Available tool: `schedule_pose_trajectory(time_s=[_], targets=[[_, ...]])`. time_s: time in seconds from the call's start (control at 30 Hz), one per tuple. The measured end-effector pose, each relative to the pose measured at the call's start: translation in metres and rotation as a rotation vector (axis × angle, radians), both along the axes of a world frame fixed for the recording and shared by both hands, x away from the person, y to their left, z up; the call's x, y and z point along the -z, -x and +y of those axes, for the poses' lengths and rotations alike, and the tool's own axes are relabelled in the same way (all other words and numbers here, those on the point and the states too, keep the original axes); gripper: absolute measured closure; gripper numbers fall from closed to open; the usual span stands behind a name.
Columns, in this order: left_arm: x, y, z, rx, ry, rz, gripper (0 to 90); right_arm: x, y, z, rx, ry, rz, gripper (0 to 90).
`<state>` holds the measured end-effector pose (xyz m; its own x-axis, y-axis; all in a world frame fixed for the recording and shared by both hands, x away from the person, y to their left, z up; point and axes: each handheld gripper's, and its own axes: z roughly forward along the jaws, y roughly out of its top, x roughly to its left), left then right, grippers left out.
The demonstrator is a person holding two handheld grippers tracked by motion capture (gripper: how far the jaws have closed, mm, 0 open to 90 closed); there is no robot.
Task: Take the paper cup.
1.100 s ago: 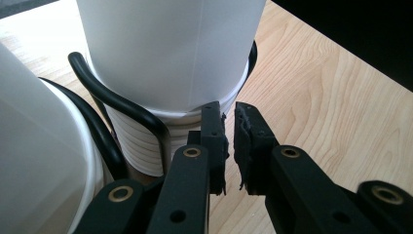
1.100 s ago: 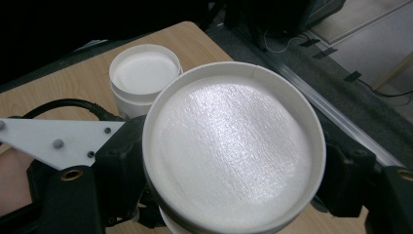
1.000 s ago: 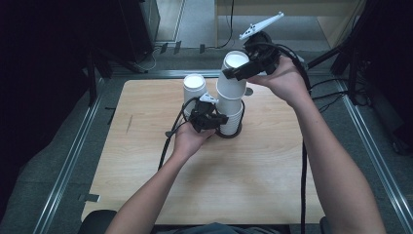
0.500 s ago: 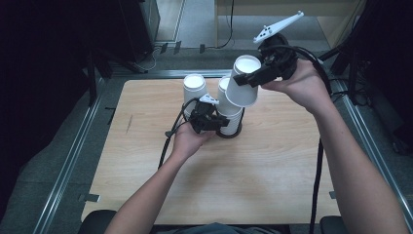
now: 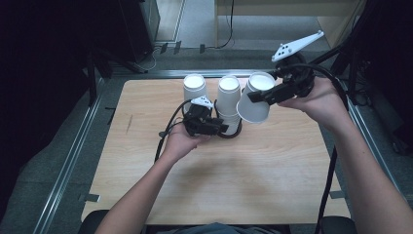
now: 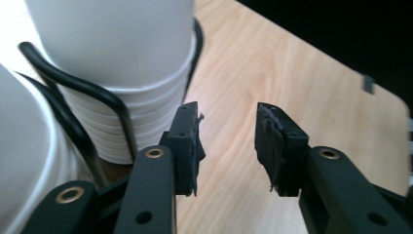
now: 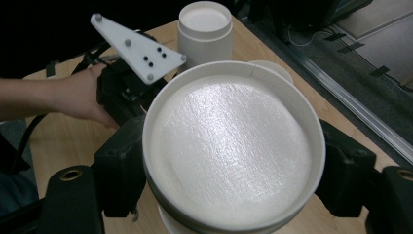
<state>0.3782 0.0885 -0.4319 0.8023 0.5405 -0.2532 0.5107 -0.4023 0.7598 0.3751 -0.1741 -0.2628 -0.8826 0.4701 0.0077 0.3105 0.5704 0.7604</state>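
The lifted white paper cup [image 5: 254, 101], upside down with its base up, is clamped between the right gripper [image 5: 272, 93]'s jaws above the far part of the table [image 5: 272, 170], just right of the stack of cups [image 5: 228, 100] in the black wire holder [image 5: 229, 134]; in the right gripper view this cup hides most of the stack. The stack's lower part sits behind the left gripper [image 5: 217, 127], whose jaws have just been opening and stand partly apart with nothing between them, one pad [image 6: 187, 146] just beside the nested rims [image 6: 141, 122]. Another upside-down cup [image 5: 194, 87] stands alone to the left.

The high view is looking forward and down over the whole desk [image 5: 272, 185]. Both gripper views are sitting very close, sharing the cup stack [image 5: 228, 105] [image 6: 122, 58] with it.
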Motion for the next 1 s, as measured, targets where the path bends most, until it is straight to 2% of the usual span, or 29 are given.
schedule_pose_trajectory(time_s=[0.07,0.13,0.17,0.27,0.33,0.47,0.53,0.63,0.73,1.0], targets=[[-0.002,0.003,0.003,0.022,0.01,0.001,57.4,0.009,0.005,-0.002,-0.013,-0.006,0.009,24.7],[-0.003,0.004,0.004,0.032,0.005,0.007,56.5,0.011,0.005,-0.003,-0.019,-0.006,0.004,24.6],[-0.004,0.005,0.005,0.037,0.007,0.009,54.0,0.02,0.008,-0.004,-0.032,-0.001,-0.001,24.5],[-0.005,0.006,0.009,0.059,0.017,-0.004,52.2,0.029,0.011,-0.004,-0.04,0.002,0.022,24.6],[-0.006,0.007,0.011,0.073,0.021,0.001,50.8,0.035,0.014,-0.004,-0.05,0.001,0.027,24.6],[-0.007,0.013,0.013,0.109,0.009,-0.029,48.7,0.047,0.017,-0.004,-0.063,-0.003,0.036,24.6],[-0.006,0.015,0.013,0.119,0.017,-0.028,48.0,0.053,0.018,-0.003,-0.068,-0.003,0.042,24.5],[-0.004,0.018,0.014,0.141,0.026,-0.012,47.2,0.06,0.02,-0.003,-0.072,-0.002,0.046,24.6],[-0.002,0.019,0.016,0.188,0.004,0.039,48.7,0.07,0.022,-0.003,-0.079,0.006,0.045,24.5],[0.003,0.028,0.025,0.224,0.012,-0.015,39.3,0.095,0.026,0.002,-0.106,0.012,0.067,24.5]])
